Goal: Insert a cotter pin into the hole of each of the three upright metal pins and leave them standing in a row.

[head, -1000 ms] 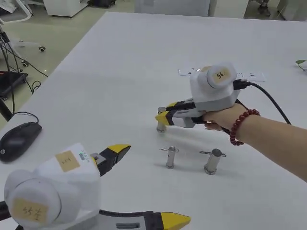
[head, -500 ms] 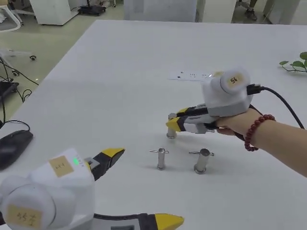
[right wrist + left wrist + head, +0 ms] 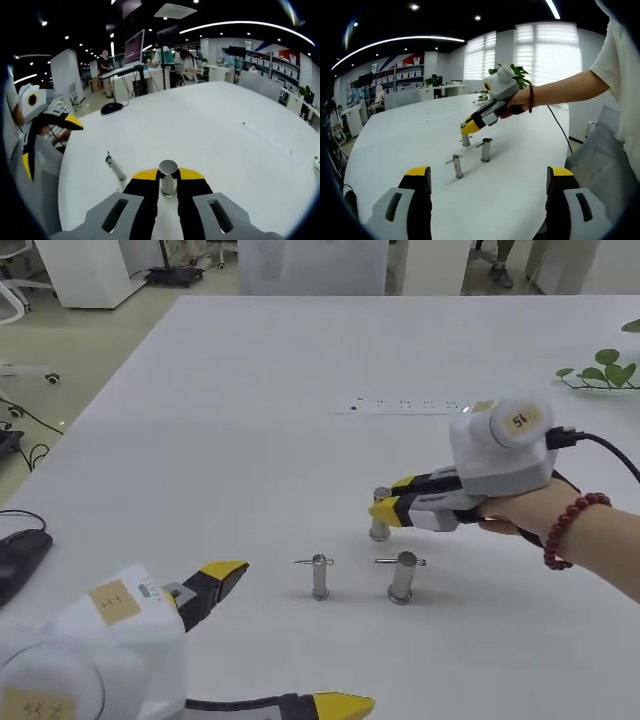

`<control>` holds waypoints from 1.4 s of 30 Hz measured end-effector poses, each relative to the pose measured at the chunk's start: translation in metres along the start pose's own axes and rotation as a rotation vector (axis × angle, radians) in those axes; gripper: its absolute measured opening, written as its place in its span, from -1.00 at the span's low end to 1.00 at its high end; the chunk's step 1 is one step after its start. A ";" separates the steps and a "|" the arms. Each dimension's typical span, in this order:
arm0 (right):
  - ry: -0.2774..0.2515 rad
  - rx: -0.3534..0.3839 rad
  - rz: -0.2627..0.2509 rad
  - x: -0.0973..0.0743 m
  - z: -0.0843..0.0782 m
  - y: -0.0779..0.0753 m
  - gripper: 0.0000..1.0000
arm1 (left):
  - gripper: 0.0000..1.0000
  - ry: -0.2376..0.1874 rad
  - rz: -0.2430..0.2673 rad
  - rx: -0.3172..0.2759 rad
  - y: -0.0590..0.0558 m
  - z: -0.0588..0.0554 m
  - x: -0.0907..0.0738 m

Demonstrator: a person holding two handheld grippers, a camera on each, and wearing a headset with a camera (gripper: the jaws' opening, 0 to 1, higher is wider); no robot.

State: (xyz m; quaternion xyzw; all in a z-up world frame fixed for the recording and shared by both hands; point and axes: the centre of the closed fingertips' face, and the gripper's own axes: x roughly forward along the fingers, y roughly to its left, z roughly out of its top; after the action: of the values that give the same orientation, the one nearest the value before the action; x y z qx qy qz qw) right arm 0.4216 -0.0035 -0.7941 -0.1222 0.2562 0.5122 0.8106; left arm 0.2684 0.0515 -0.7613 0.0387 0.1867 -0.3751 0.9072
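Observation:
Three upright metal pins stand on the white table [image 3: 250,420]. The near pin [image 3: 319,576] and the pin beside it [image 3: 402,577] each carry a cotter pin through the top. My right gripper [image 3: 384,509] is shut on the third pin [image 3: 380,527], just behind those two; in the right gripper view the pin [image 3: 168,184] sits between the yellow-tipped jaws of that gripper [image 3: 168,176]. I cannot tell whether it carries a cotter pin. My left gripper [image 3: 285,638] hangs open at the near left, short of the pins. In its own view the left gripper [image 3: 488,172] faces all three.
A white power strip [image 3: 405,404] lies farther back on the table. A green plant [image 3: 598,368] sits at the right edge. A black mouse [image 3: 15,558] lies at the far left. Office desks and people show beyond the table in the right gripper view.
The head camera has shifted. My right gripper, shut on the third pin, has moved right relative to the two other pins. The left gripper has stayed open and low.

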 end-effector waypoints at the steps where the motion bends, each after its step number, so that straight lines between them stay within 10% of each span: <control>1: 0.000 0.001 -0.004 -0.002 -0.002 -0.001 -0.73 | 0.92 0.001 -0.001 -0.001 -0.001 0.000 0.000; 42: 0.003 0.079 -0.134 -0.072 -0.064 0.016 -0.73 | 0.85 -0.006 0.016 0.018 -0.013 0.003 -0.008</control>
State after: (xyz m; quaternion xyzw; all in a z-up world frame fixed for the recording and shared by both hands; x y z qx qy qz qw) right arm 0.3642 -0.0808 -0.8080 -0.1077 0.2690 0.4459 0.8469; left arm 0.2549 0.0470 -0.7549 0.0474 0.1802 -0.3697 0.9103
